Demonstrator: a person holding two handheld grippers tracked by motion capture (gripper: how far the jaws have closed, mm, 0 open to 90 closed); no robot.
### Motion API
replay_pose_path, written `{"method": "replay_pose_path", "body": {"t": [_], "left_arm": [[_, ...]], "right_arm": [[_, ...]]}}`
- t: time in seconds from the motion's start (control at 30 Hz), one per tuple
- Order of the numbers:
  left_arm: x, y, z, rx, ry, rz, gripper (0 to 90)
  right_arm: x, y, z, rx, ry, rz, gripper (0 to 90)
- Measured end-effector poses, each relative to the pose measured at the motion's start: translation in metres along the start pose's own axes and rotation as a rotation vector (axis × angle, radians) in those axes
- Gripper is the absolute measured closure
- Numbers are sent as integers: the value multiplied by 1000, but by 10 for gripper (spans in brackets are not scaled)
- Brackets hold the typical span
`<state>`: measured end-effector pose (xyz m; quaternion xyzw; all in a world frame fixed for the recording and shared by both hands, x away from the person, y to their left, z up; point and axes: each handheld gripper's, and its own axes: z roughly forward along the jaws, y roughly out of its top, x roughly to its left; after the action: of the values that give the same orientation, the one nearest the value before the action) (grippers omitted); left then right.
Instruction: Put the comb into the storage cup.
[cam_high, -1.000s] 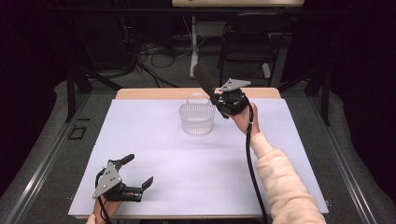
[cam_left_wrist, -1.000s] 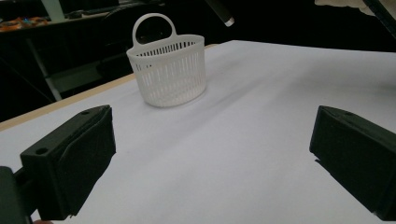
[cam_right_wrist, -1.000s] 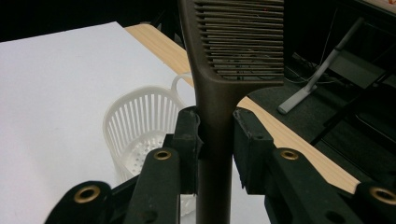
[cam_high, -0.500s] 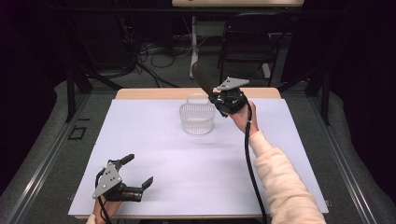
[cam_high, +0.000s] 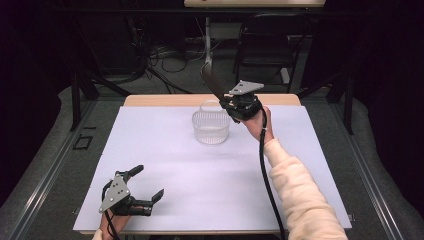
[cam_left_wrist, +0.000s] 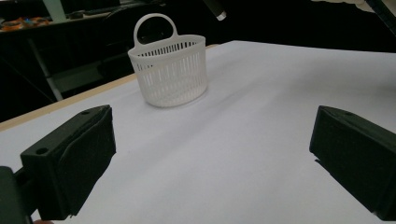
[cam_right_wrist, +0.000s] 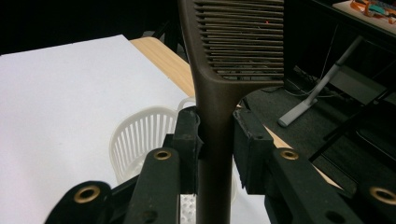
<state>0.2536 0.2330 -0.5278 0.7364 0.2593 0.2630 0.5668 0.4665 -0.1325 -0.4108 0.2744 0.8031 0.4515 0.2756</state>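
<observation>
Right gripper (cam_high: 226, 102), clamped on a slotted spatula (cam_high: 211, 80) held above the white basket (cam_high: 211, 127); left gripper (cam_high: 145, 185) rests apart — jaws wide, empty. Risk: the narrow handle may pivot in the pads — and the tool could tip the light basket.

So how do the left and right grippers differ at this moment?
The left gripper sits low over the table, jaws open and empty; the right gripper is raised beside the basket, shut on a dark slotted spatula. Both are black two-jaw tools held by hand.
</observation>
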Motion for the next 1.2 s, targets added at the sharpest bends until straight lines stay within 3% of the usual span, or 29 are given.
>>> {"method": "replay_pose_path", "body": {"t": [1.2], "left_arm": [[0,0,-1,-4,-1,-1,3]], "right_arm": [[4,5,14,-68,6,-20,726]]}}
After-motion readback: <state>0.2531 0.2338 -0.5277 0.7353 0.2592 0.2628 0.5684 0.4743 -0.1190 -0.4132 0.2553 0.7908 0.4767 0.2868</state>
